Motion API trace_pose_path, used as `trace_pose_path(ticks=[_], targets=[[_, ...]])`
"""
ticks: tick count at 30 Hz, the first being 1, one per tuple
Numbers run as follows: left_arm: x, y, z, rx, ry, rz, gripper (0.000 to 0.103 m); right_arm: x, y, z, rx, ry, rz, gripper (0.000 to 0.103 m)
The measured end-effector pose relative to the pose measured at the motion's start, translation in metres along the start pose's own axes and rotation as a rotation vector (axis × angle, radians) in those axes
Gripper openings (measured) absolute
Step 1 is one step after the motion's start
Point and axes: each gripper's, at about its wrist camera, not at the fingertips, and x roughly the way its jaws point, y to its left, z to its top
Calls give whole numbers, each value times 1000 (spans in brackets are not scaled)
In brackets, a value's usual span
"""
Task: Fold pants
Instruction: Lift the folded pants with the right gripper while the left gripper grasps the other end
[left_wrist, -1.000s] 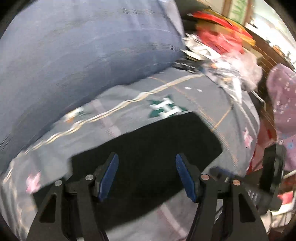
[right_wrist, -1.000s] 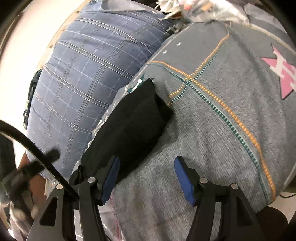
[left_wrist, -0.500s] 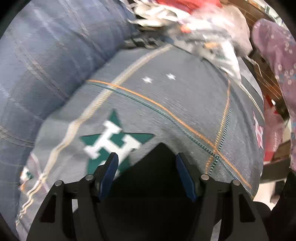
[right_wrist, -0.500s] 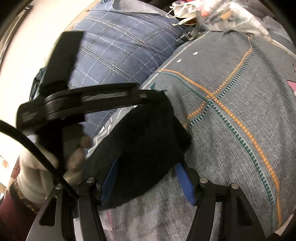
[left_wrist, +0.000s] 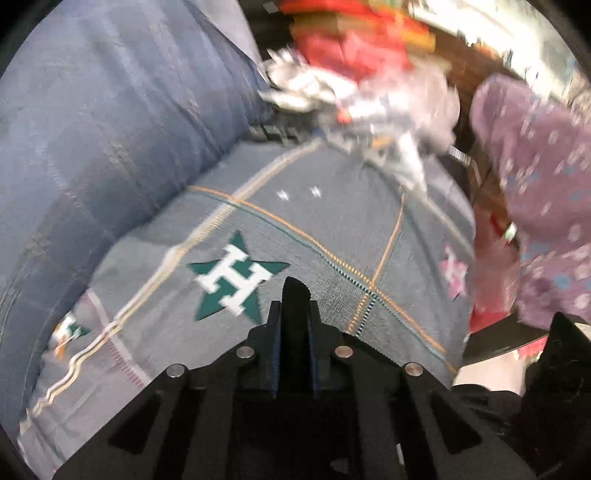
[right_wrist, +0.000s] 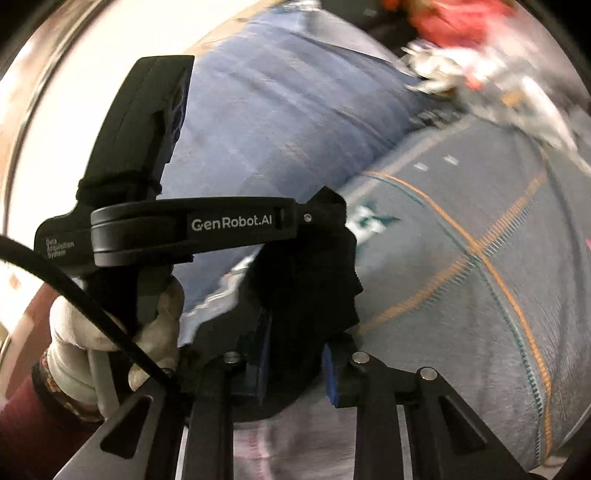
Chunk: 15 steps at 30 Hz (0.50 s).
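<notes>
The black pants lie folded in a bundle on a grey patterned blanket. My left gripper is shut on a corner of the pants, which sticks up between its fingers. In the right wrist view the left gripper shows from the side, held by a white-gloved hand. My right gripper is closed on the near edge of the black bundle, its blue pads pressing the cloth on both sides.
A large blue plaid pillow lies to the left on the blanket, which has a green star with an H. Red and white clutter sits beyond. A purple floral cloth hangs at the right.
My left gripper has closed on a corner of the pants. My right gripper has closed on the near edge of the bundle. Both cameras have swung and blurred.
</notes>
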Motion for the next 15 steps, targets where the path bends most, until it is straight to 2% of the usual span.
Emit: trace_pose_path(ticks=[4,7,11,15], targets=[[-60,37,-23,-130,-106,-54,11,-5,50,0,-106,18,51,25],[-95,64,-45,-216,-164,-66,11,0,87,-9,-170,49,94,21],[-141,114,-96,-366,-254,-73,11,17,134,-22,-250,108,139,16],[-169,153,-146,-500,-324,-102,11,39,180,-47,-355,183,154,14]])
